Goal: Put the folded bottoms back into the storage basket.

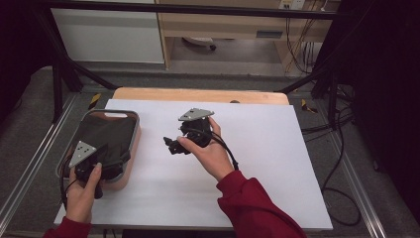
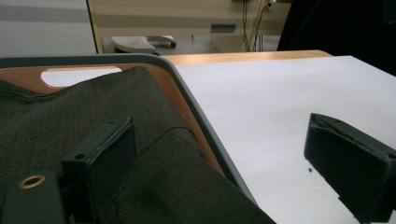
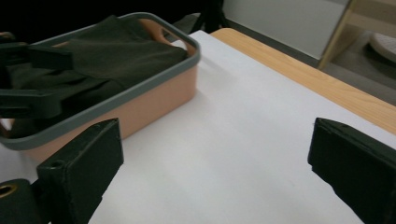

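1. Two grippers are over the table [image 1: 277, 163], which is covered with a white sheet, each held in one of the person's hands.
2. The left gripper [image 1: 111, 156] hangs over the near right part of the basket [image 1: 132, 141], a shallow orange tray with a grey rim at the table's left edge.
3. In the left gripper view its jaws stand wide apart, one above the dark cloth [image 2: 70, 116] and the other out past the rim above the white sheet; they hold nothing.
4. The dark cloth lies folded inside the basket and covers most of its floor, leaving the handle slot at the far end bare.
5. The right gripper [image 1: 171, 145] is near the middle of the table, pointing left toward the basket and well apart from it.
6. Its jaws are also spread wide and empty, with the white sheet between them.
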`<state>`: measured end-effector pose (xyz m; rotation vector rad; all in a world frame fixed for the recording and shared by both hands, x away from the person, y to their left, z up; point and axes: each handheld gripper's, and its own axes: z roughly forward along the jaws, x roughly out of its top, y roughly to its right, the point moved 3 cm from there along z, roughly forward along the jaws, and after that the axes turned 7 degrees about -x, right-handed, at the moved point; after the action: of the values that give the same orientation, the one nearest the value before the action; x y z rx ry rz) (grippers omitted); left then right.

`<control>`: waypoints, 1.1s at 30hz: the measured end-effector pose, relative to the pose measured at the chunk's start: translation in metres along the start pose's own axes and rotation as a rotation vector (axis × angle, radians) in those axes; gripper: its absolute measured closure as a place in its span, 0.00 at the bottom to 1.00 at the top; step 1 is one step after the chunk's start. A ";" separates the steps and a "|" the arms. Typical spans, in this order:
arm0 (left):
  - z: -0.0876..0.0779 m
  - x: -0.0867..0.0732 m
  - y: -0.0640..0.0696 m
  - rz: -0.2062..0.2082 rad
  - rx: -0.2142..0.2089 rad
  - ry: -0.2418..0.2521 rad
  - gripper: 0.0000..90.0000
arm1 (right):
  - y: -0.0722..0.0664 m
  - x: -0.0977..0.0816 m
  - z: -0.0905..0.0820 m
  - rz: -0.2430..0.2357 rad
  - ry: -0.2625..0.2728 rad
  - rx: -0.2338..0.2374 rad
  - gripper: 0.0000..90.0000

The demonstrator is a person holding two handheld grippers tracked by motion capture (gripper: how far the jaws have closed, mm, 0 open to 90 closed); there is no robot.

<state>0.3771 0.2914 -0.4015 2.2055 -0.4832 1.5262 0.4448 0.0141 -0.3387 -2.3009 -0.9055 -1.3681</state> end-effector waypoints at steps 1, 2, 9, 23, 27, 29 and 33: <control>0.000 0.000 0.000 0.004 -0.002 -0.004 0.10 | 0.002 -0.002 -0.001 0.001 -0.001 -0.010 0.06; 0.000 -0.001 0.000 0.004 -0.003 -0.003 0.10 | 0.004 -0.004 -0.001 0.002 -0.006 -0.015 0.06; 0.002 -0.006 0.002 0.005 -0.002 -0.006 0.11 | 0.022 -0.012 -0.010 0.017 -0.003 -0.048 0.06; 0.002 -0.008 0.003 0.032 -0.018 0.000 0.09 | 0.051 -0.008 -0.034 0.070 0.036 -0.055 0.04; 0.002 -0.008 0.003 0.018 -0.013 0.006 0.09 | 0.063 -0.008 -0.044 0.085 0.058 -0.075 0.04; 0.002 -0.008 0.003 0.011 -0.011 0.009 0.09 | 0.070 -0.009 -0.049 0.096 0.067 -0.087 0.04; 0.003 -0.008 0.004 0.019 -0.006 0.007 0.09 | 0.082 -0.011 -0.058 0.117 0.078 -0.113 0.07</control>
<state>0.3746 0.2874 -0.4096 2.1960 -0.5075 1.5400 0.4567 -0.0837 -0.3156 -2.3233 -0.6754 -1.4821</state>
